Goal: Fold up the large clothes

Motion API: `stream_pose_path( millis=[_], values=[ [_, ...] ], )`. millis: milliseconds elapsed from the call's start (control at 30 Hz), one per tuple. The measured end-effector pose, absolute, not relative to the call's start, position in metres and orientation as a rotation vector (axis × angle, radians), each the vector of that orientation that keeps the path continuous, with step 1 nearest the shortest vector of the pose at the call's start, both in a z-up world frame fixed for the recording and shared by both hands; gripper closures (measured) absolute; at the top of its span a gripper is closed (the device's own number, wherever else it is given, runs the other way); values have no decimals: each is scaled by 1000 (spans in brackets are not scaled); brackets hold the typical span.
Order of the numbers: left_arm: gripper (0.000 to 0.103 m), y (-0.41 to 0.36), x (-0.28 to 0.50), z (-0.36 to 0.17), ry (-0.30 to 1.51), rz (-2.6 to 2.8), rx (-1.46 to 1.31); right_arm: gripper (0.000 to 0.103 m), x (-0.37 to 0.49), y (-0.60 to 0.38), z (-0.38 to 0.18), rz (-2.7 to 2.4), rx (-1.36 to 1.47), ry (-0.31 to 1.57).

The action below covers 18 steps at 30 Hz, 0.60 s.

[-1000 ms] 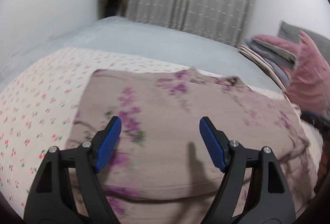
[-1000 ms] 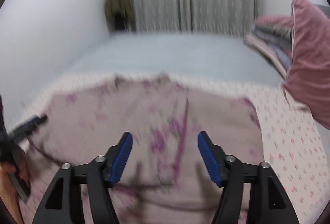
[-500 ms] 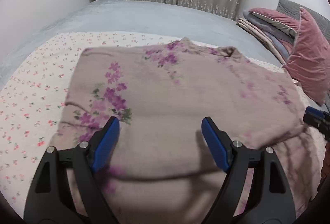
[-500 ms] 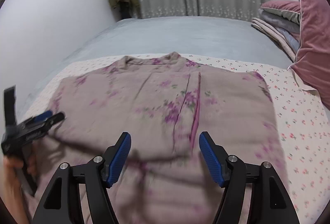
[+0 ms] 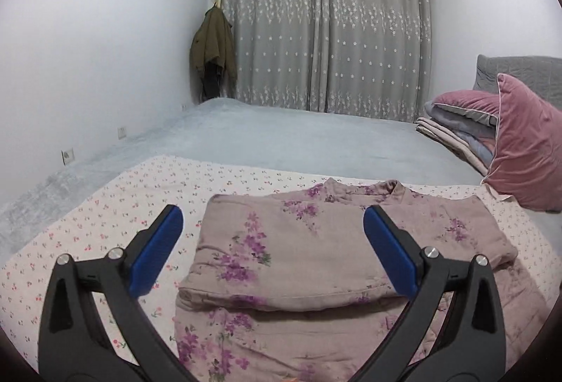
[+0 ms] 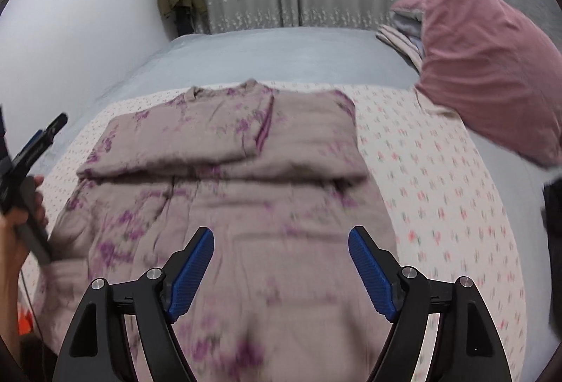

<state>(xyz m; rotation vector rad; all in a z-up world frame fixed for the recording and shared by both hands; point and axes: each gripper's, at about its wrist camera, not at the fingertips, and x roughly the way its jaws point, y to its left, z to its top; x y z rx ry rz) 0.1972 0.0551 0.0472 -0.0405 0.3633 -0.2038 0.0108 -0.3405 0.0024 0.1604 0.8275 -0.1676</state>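
Bedroom, floral sheet (image 5: 105, 227): both claws, left gripper (image 5: 270, 255) and right gripper (image 6: 281, 269), just opened wide, empty above the folded garment (image 5: 298, 259).

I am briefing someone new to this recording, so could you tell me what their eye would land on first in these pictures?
First, the mauve floral garment, partly folded, spread over the cherry-print sheet in the foreground of the bed. Next, the pink velvet pillow at the right, leaning by a stack of folded bedding. Both the left gripper and right gripper hang open above the cloth, their jaws having just opened wider with nothing between them.
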Motion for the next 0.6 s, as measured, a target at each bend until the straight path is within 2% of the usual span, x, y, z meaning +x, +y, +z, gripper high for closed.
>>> stream_pose_path(
  millis=[233,333,500,600],
  values=[
    [1,76,175,76,207,-194,-150,23,-49,-348,-5,-216,174,855],
    [1,87,186,89,221,-204,-221,23,-68,-354,-2,-223,214,833],
    [1,107,201,98,364,-185,-241,23,-85,-357,2,-221,208,836],
    [1,111,205,80,560,-260,-144,23,-92,-358,-1,-224,175,852]
  ],
)
